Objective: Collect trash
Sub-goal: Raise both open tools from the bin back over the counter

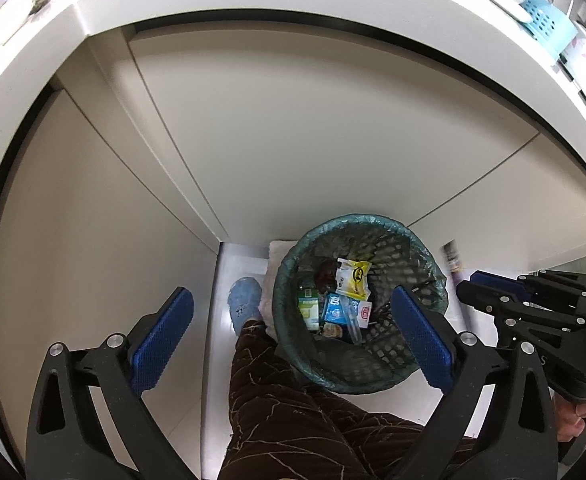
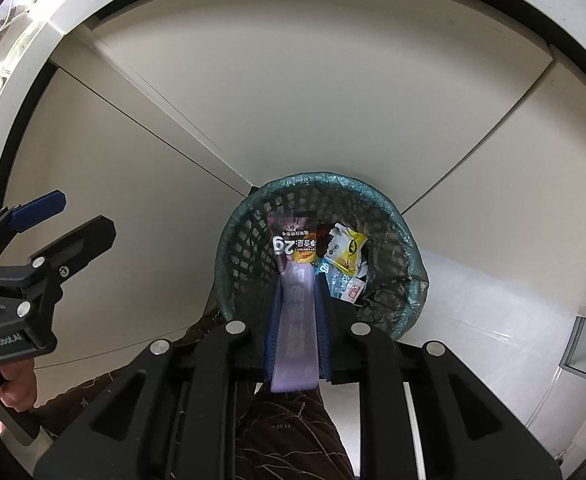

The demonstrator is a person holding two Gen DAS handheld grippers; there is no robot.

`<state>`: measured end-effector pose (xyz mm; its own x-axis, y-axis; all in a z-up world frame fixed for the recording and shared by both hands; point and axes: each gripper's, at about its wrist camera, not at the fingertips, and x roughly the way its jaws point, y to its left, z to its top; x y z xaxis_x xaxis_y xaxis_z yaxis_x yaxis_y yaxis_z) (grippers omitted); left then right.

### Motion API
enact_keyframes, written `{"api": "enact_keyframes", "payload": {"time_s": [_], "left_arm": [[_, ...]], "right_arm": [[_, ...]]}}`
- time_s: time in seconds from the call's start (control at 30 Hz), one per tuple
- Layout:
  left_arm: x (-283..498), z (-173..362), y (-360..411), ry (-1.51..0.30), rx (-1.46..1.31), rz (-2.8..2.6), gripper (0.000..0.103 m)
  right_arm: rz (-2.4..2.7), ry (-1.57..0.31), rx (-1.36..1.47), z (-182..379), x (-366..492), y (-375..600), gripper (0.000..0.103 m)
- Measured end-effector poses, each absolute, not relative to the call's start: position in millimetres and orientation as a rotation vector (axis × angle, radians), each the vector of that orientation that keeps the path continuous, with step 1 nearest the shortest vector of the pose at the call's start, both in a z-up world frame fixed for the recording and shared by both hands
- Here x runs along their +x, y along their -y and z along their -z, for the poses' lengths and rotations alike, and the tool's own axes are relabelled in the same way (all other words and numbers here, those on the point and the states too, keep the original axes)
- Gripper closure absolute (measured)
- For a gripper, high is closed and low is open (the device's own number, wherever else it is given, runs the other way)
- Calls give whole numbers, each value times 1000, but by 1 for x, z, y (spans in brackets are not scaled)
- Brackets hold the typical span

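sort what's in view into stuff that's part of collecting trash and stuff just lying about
Part of the job:
- purple wrapper between the right gripper jaws
- lined waste basket
- yellow packet, green carton inside
- left gripper, empty

Lying about:
- light blue basket on the counter
- blue slipper

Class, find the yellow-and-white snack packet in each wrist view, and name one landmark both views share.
Left wrist view: the yellow-and-white packet lies inside the bin, just right of picture centre, below the middle.
Right wrist view: the packet lies right of the purple wrapper held in the right tool.
Shared landmark: the green-lined mesh bin.
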<state>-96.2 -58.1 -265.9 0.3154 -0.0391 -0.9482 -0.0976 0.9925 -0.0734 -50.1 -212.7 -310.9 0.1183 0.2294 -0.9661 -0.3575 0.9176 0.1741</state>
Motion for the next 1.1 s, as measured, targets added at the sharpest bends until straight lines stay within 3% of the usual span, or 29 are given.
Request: {"api": "enact_keyframes", "payload": {"time_s": [0.2, 0.37, 0.47, 1.1], "left_arm": [[-94, 273, 58, -1259, -132, -41, 6], [-94, 269, 56, -1254, -127, -38, 6], [-94, 261, 53, -1245, -136, -24, 6], [-73, 150, 37, -1144, -170, -36, 6]], "right_arm": [[-414, -1378, -110, 311, -50, 214, 61], [-364, -1333, -93, 293, -52, 222, 25], [-327, -1277, -99, 273, -54, 230, 10], [-225, -1044, -70, 143, -46, 259, 8]]}}
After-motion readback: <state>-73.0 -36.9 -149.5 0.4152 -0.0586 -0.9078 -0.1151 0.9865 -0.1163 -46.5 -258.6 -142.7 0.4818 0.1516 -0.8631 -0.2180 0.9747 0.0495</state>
